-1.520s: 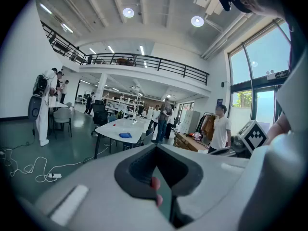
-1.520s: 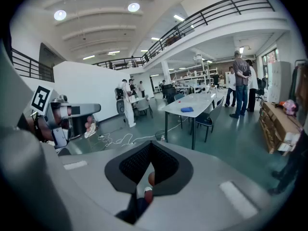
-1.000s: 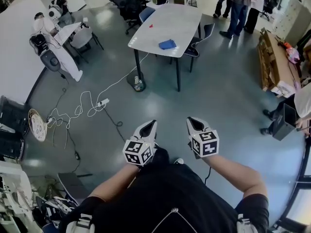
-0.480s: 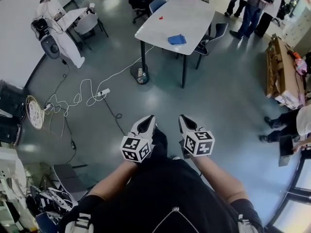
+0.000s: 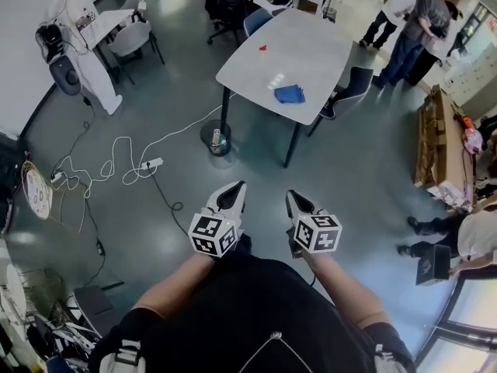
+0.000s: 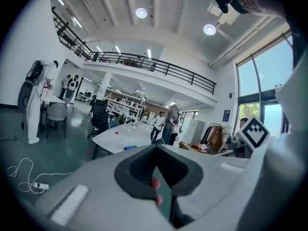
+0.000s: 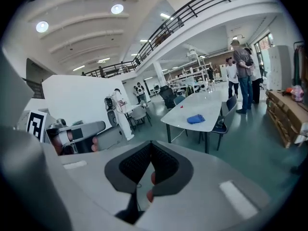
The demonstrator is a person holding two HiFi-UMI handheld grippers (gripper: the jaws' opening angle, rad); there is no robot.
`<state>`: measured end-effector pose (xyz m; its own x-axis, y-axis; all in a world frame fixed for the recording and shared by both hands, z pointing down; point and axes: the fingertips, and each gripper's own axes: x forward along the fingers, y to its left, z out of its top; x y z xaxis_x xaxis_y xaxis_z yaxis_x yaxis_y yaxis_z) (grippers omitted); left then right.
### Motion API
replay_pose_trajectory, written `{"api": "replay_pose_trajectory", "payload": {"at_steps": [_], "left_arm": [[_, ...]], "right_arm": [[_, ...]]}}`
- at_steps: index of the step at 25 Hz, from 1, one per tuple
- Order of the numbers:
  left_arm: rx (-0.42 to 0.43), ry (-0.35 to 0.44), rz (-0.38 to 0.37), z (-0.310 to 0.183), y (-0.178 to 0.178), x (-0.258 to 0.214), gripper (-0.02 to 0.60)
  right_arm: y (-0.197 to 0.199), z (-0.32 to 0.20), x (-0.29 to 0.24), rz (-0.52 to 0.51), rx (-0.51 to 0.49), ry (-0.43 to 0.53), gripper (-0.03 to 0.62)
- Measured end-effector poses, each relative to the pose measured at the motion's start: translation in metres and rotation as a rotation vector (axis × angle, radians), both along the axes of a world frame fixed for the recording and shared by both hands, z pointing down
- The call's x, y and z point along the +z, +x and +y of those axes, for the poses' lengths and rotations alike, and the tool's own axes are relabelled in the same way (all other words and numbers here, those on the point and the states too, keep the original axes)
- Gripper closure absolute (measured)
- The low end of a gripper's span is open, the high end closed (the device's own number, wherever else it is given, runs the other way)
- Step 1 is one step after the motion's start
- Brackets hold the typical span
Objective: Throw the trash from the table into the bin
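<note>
Hovering left gripper (image 5: 238, 186), right gripper (image 5: 290, 196) — jaws together, table (image 5: 307, 49) ahead

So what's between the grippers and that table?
Only bare floor lies between the left gripper, the right gripper and the table, per the head view. A small bin stands by the table's leg, just left of that stretch.

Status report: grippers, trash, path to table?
Left gripper and right gripper shut, empty. Blue trash and red scrap on table, far ahead. Power strip on floor, ahead-left.
</note>
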<state>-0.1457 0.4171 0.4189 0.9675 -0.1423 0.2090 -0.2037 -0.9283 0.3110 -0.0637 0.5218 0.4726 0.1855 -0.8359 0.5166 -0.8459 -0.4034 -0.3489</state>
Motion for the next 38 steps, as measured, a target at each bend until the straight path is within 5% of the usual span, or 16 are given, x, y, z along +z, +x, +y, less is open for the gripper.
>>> {"api": "replay_pose_trajectory", "payload": {"at_steps": [4, 9, 24, 29, 38], "left_arm": [[0.008, -0.015, 0.013, -0.088, 0.011, -0.012, 0.581], [-0.006, -0.012, 0.03, -0.161, 0.029, -0.014, 0.581], [-0.143, -0.073, 0.004, -0.274, 0.08, 0.006, 0.581], [-0.242, -0.052, -0.024, -0.338, 0.135, 0.013, 0.581], [-0.371, -0.013, 0.007, -0.429, 0.301, 0.001, 0.581]], "right_arm": [[0.018, -0.089, -0.012, 0.028, -0.027, -0.001, 0.565], [0.053, -0.14, -0.018, 0.045, -0.002, -0.006, 0.559], [0.147, -0.255, 0.003, 0.007, -0.064, -0.008, 0.566], [0.228, -0.333, 0.012, 0.008, -0.137, 0.011, 0.566], [0.405, -0.46, 0.012, 0.037, -0.287, 0.041, 0.566]]}}
